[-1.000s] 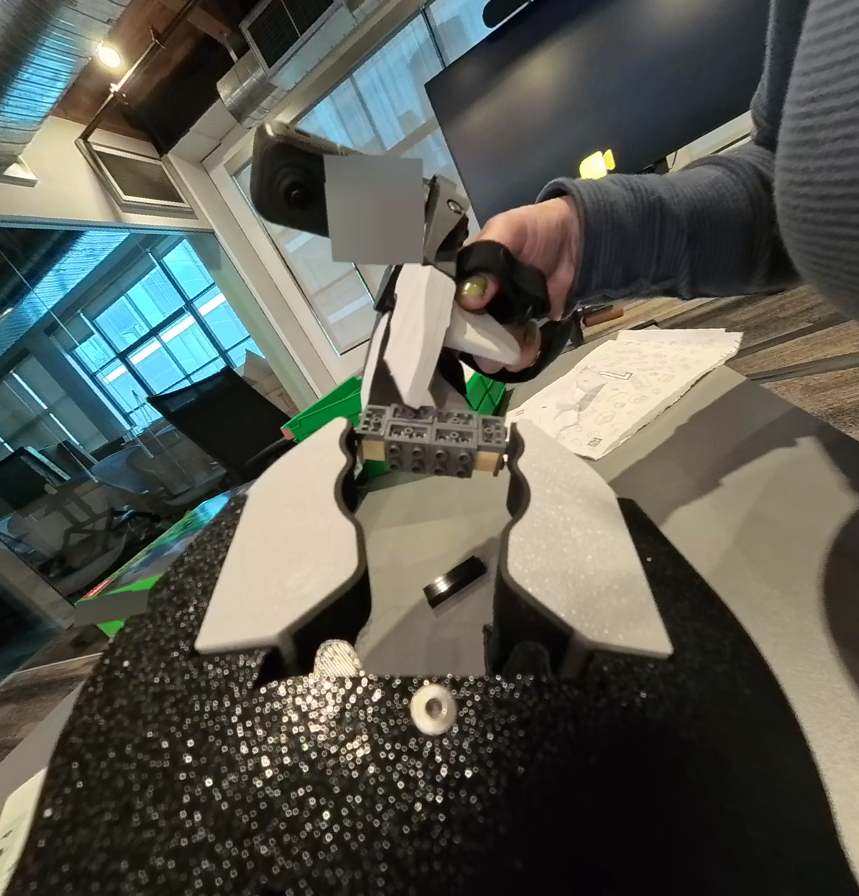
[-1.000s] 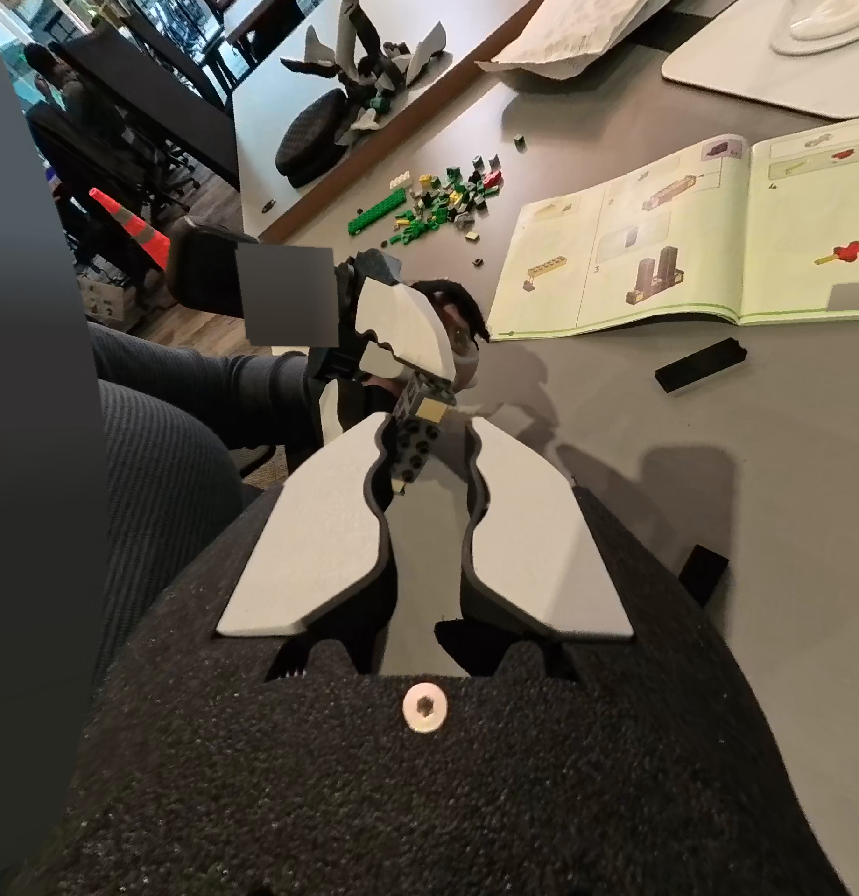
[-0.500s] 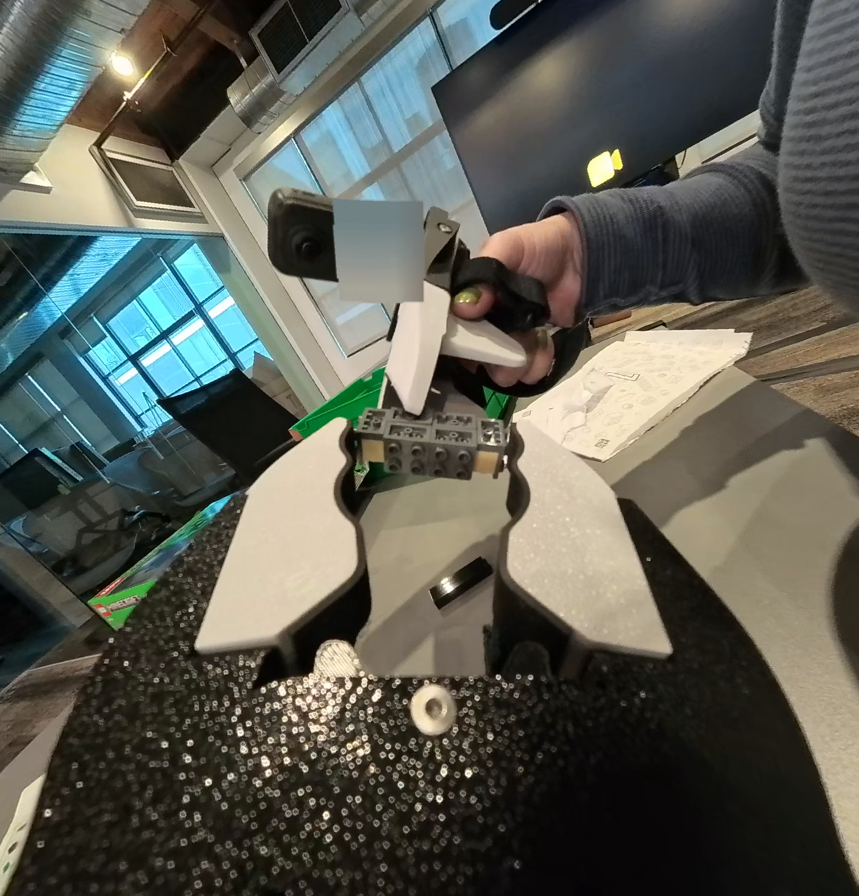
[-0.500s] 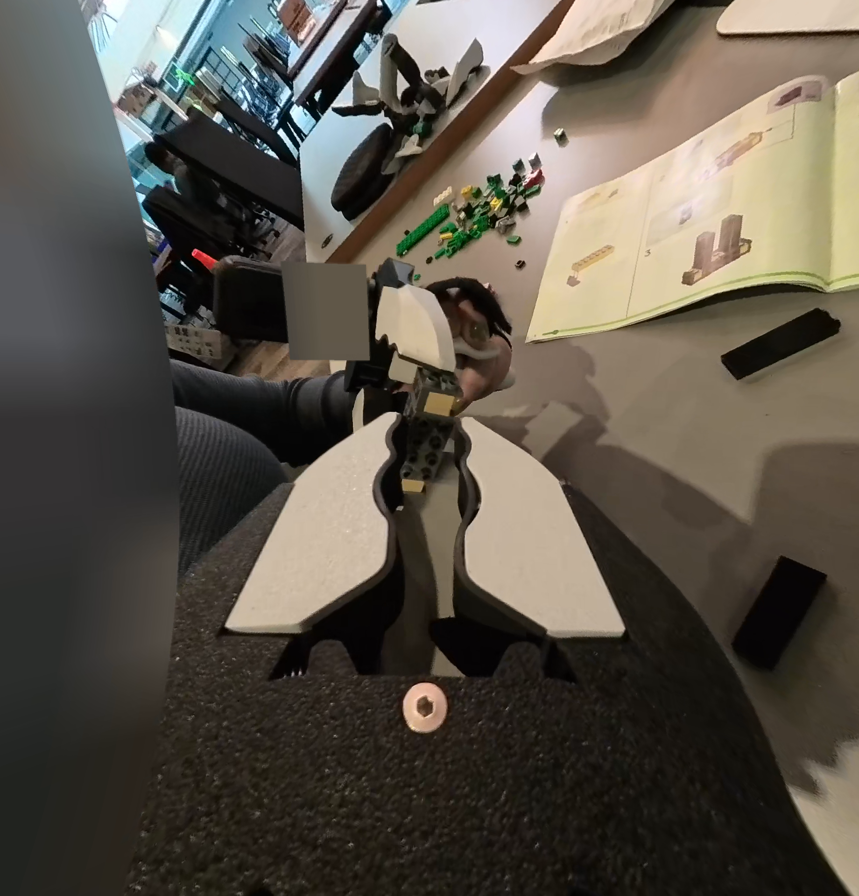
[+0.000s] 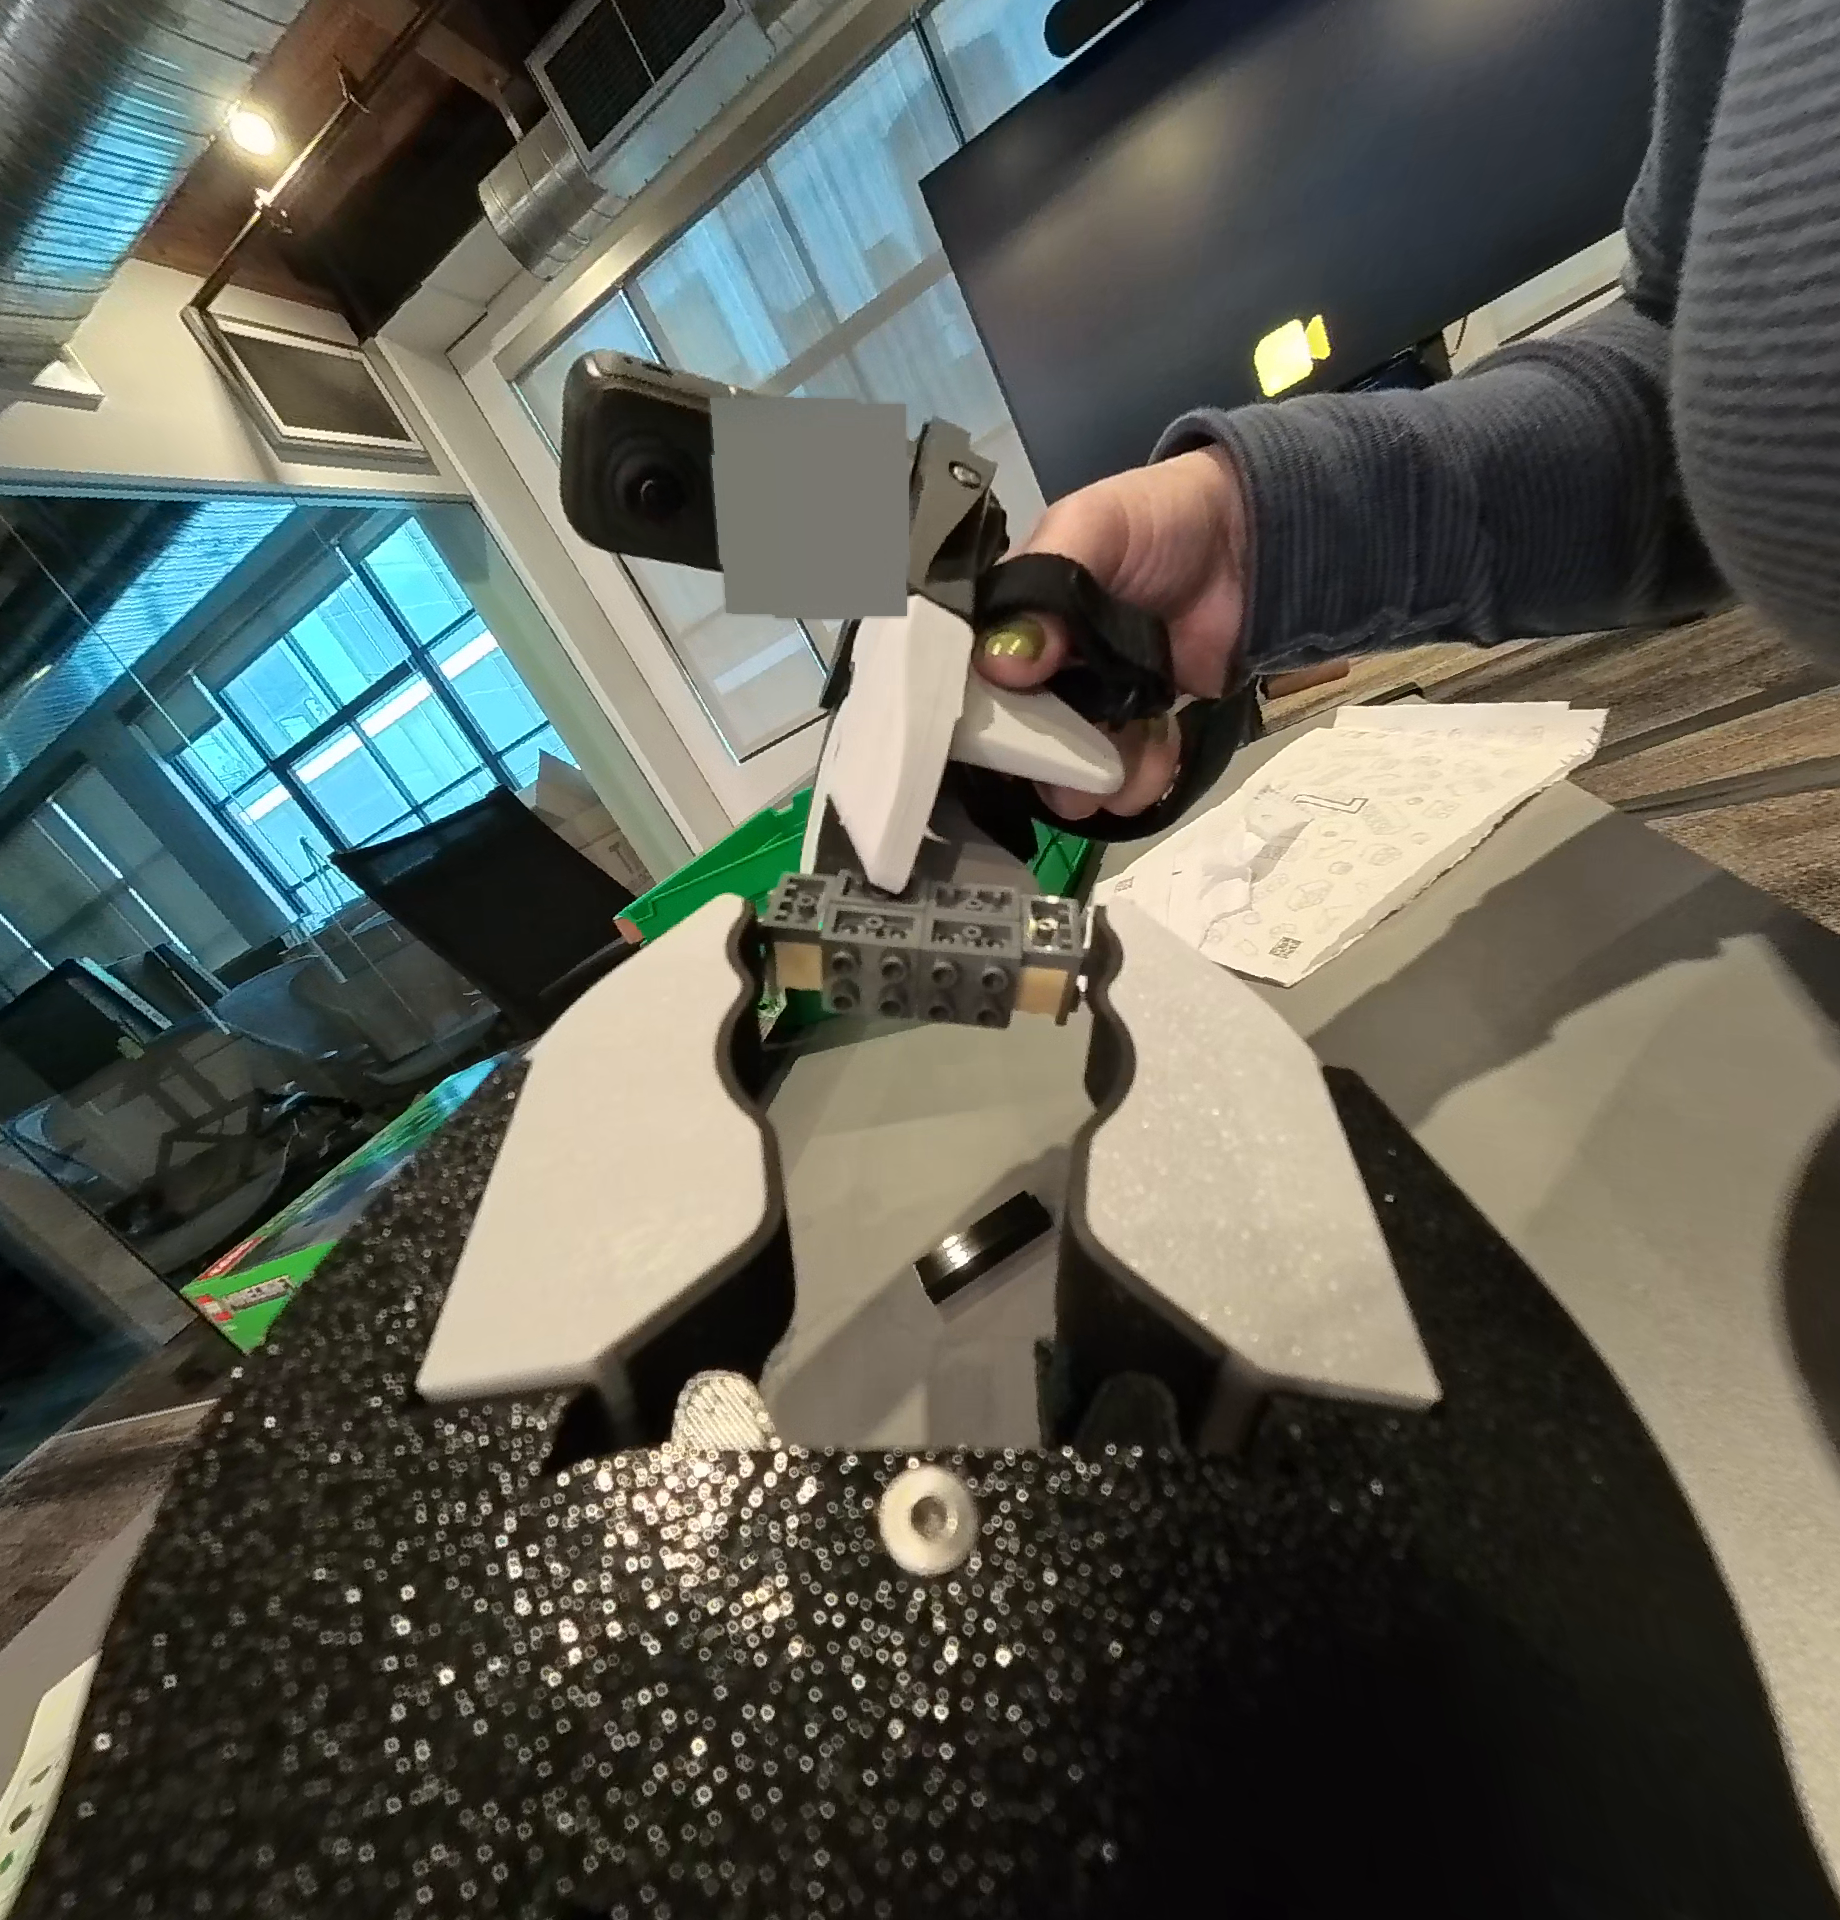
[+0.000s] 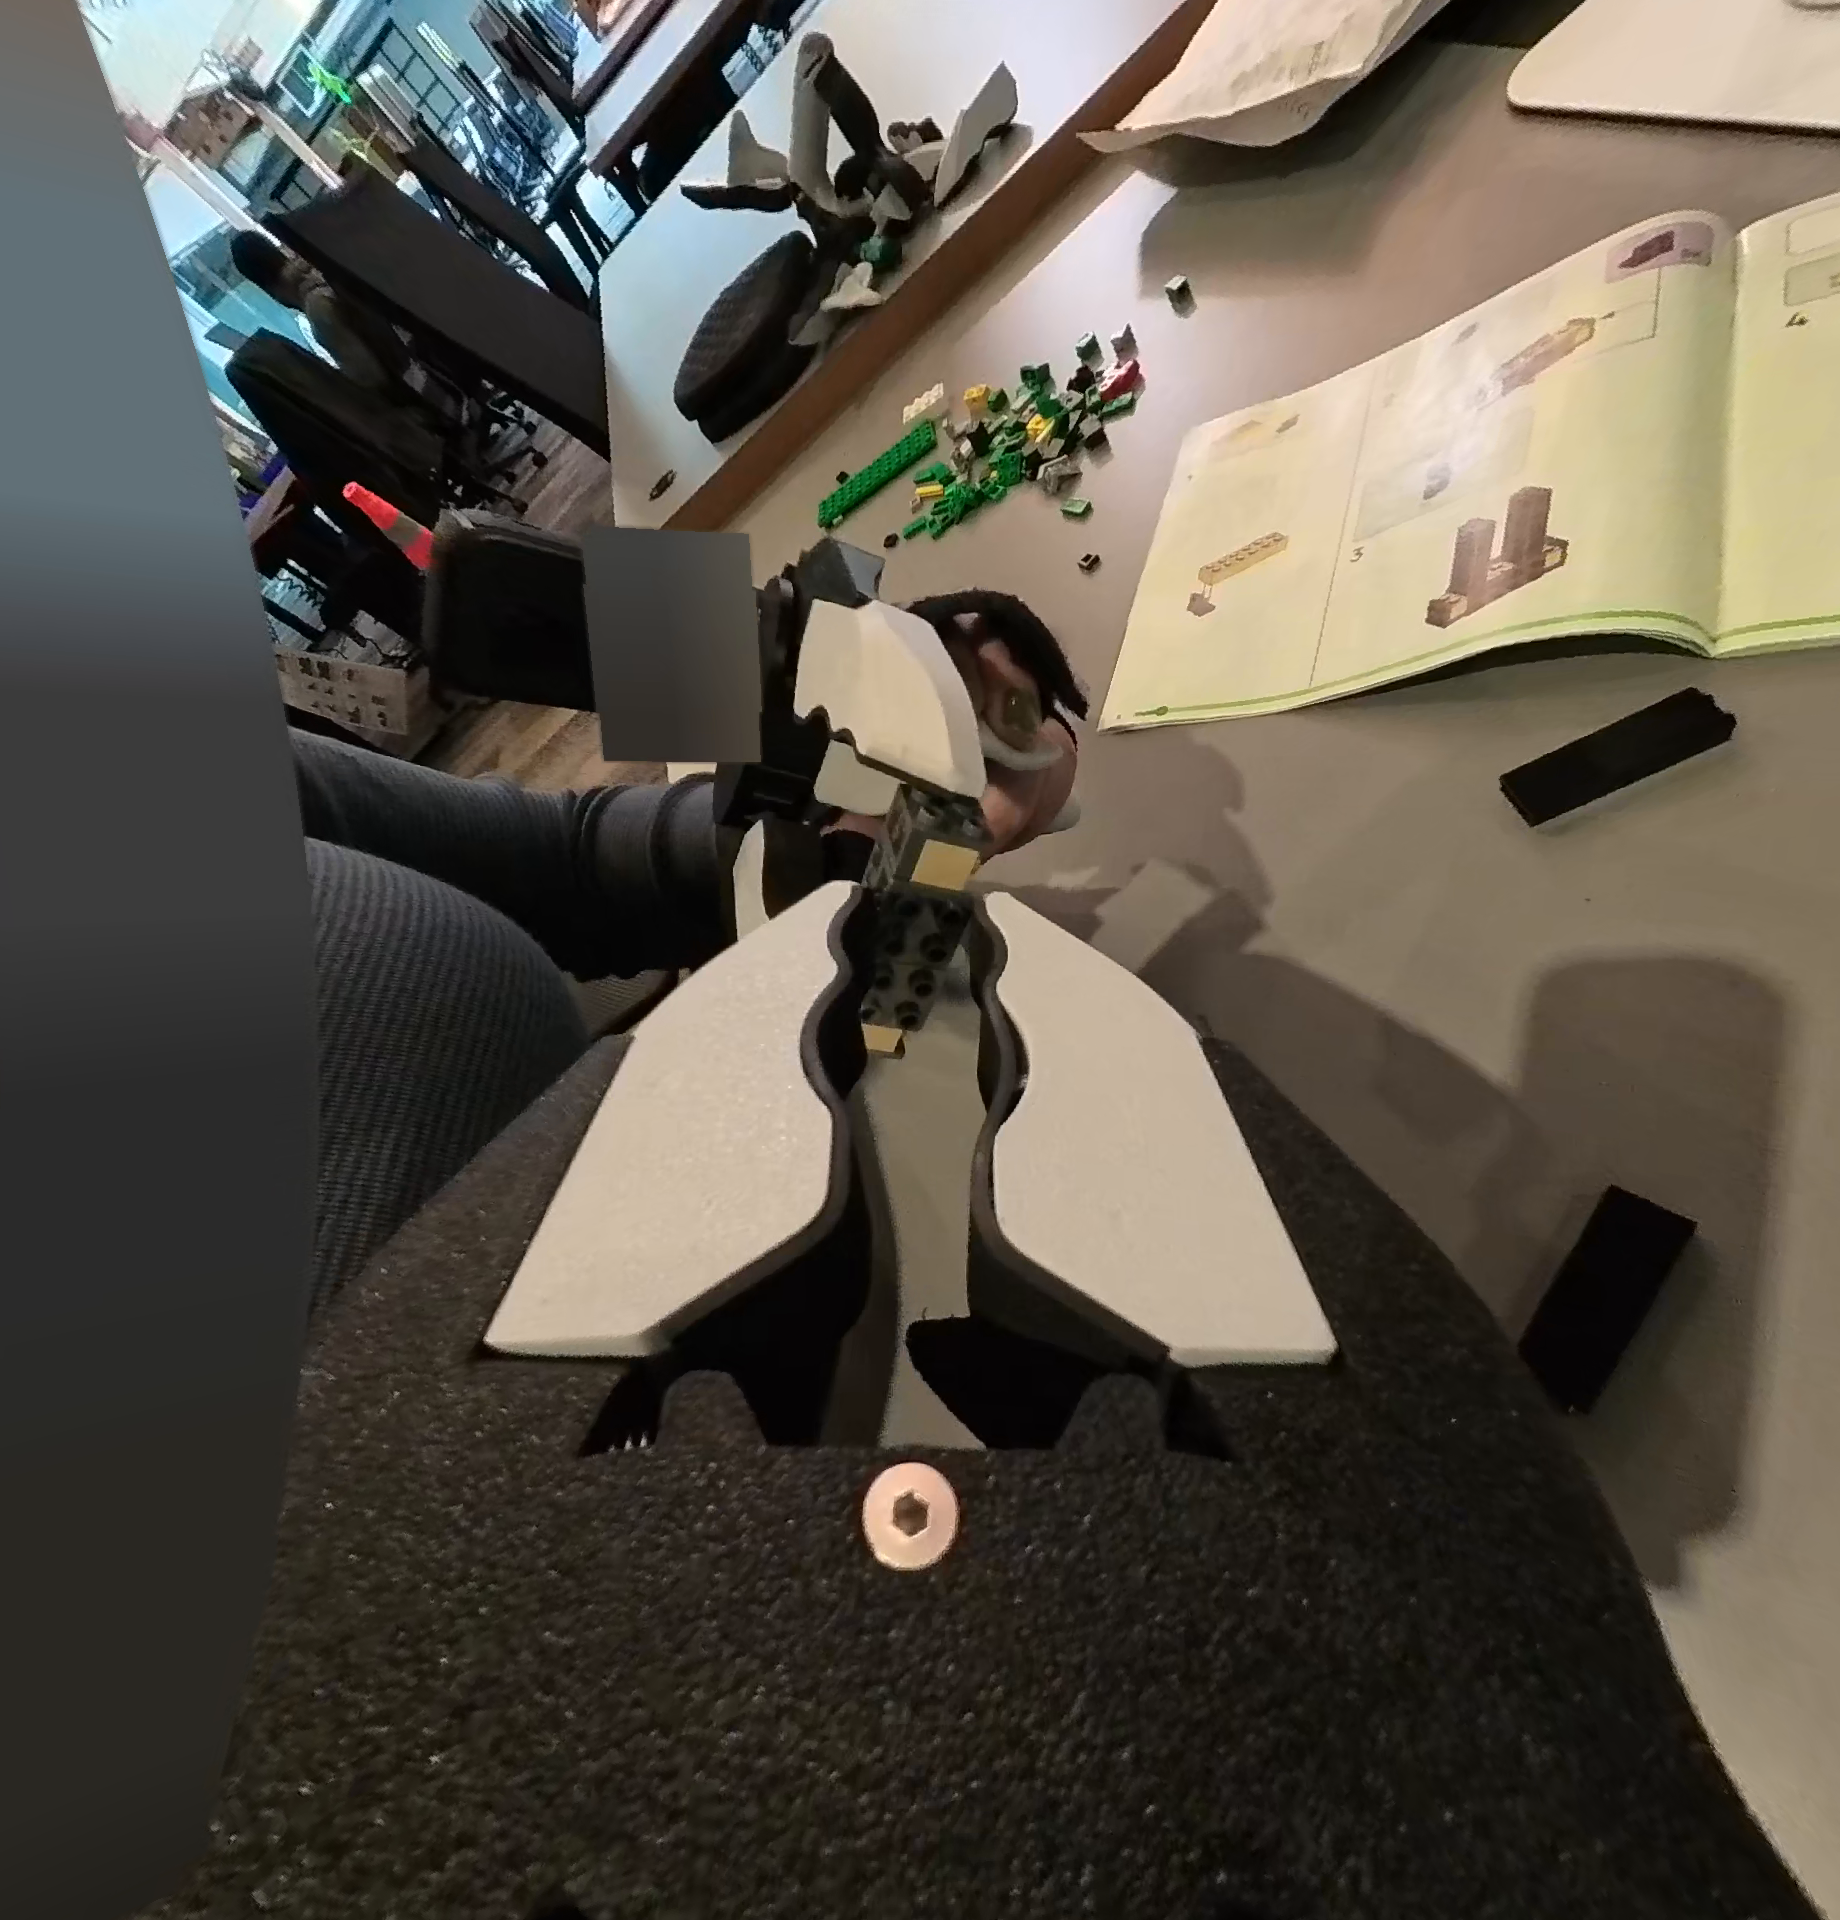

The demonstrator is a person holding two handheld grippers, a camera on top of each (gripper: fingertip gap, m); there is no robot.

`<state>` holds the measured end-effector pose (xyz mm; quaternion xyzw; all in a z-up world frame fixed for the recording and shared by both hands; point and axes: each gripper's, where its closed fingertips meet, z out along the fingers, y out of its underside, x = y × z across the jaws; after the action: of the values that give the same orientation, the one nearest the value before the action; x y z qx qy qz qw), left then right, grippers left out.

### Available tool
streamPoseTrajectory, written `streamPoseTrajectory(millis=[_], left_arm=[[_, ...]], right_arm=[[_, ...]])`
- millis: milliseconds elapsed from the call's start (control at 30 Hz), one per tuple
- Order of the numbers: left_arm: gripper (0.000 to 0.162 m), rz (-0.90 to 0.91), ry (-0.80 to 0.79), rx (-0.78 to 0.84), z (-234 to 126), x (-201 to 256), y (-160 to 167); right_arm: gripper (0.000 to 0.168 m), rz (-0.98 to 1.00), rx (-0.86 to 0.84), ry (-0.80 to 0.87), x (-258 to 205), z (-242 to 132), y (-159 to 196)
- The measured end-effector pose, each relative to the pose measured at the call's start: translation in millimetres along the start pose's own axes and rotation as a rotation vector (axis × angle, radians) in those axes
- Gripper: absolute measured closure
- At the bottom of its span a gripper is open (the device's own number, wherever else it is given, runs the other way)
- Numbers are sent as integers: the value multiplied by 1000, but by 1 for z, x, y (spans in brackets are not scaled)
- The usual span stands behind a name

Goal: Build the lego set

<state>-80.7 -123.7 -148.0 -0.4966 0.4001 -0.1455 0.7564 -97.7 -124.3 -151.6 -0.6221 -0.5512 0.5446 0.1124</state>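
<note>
The left gripper pinches a grey lego assembly by its tan ends, holding it lengthwise above the table. The right gripper reaches in from the far side, its fingers narrowed around the assembly's upper edge; whether they actually grip it cannot be told. Loose bricks lie far left of the open instruction booklet, and two black bricks rest at right.

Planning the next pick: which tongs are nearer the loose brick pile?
Left. The left tongs sit toward the loose brick pile from the grey assembly; the right tongs reach in from the opposite side.
</note>
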Motion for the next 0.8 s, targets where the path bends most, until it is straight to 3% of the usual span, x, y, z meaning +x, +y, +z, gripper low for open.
streamPoseTrajectory(millis=[800], left_arm=[[102,4,-4,12,-2,-2,-3]], right_arm=[[147,-40,53,35,0,-2,-8]])
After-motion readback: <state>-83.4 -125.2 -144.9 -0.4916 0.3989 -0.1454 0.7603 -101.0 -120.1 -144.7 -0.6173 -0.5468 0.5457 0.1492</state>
